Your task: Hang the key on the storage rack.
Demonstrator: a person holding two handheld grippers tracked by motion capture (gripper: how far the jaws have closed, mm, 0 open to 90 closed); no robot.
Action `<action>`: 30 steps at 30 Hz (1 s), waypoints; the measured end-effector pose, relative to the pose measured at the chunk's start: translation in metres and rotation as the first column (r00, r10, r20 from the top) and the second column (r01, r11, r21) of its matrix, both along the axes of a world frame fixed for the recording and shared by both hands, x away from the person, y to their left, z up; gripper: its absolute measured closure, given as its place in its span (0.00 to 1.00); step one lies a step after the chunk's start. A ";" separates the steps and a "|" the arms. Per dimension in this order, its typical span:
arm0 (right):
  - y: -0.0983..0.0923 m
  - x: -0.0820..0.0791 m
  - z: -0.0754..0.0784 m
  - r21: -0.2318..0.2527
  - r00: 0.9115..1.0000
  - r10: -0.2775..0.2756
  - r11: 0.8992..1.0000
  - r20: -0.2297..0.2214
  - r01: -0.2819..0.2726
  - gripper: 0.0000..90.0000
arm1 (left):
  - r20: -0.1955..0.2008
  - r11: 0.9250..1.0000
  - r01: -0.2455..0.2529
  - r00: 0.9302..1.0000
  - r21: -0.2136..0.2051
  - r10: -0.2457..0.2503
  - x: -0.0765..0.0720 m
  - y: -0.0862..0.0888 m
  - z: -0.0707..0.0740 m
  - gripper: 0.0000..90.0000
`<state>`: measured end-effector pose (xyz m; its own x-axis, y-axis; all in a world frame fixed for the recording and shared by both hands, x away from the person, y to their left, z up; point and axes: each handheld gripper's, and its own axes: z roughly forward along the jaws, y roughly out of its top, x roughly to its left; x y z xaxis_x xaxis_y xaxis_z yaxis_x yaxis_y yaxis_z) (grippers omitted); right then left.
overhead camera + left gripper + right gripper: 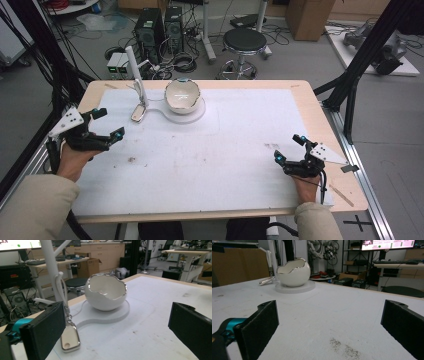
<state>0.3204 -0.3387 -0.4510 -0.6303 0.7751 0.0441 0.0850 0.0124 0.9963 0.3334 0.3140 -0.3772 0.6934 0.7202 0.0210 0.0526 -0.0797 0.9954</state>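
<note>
A white eggshell-shaped bowl [183, 96] with a silver rim stands on a flat white round base [198, 114] at the back middle of the table. Left of it rises a thin white post [136, 75], from which a silver metal tag [139, 113] hangs on a chain and rests on the mat. My left gripper [109, 123] is at the left of the table, open, nothing between its jaws. The left gripper view looks at the bowl [105, 293] and tag [70, 340]. My right gripper [289, 149] rests open near the front right, far from the bowl [293, 272].
A white mat [210, 155] covers the wooden table and bears a few dirt smudges [344, 348]. Black frame struts [350, 95] stand at the table's right edge. Behind the table are a stool [244, 42] and computer towers [150, 30] on the floor.
</note>
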 end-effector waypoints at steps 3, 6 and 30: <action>0.000 0.000 0.000 0.004 1.000 0.001 1.000 -0.001 -0.001 0.01 | 0.019 1.000 0.002 1.000 -0.024 -0.002 -0.013 0.001 -0.012 0.02; 0.000 0.000 0.000 0.002 1.000 0.000 1.000 -0.001 0.000 0.01 | 0.022 1.000 0.004 1.000 -0.021 -0.003 -0.022 0.000 -0.024 0.02; 0.001 -0.001 0.000 -0.009 1.000 -0.005 1.000 0.004 0.005 0.01 | 0.050 0.997 -0.046 0.998 -0.062 0.049 -0.055 -0.005 -0.075 0.02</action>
<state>0.3198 -0.3376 -0.4509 -0.6268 0.7784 0.0347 0.0813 0.0210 0.9965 0.2780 0.3091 -0.4522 0.6573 0.7536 0.0105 0.0039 -0.0173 0.9998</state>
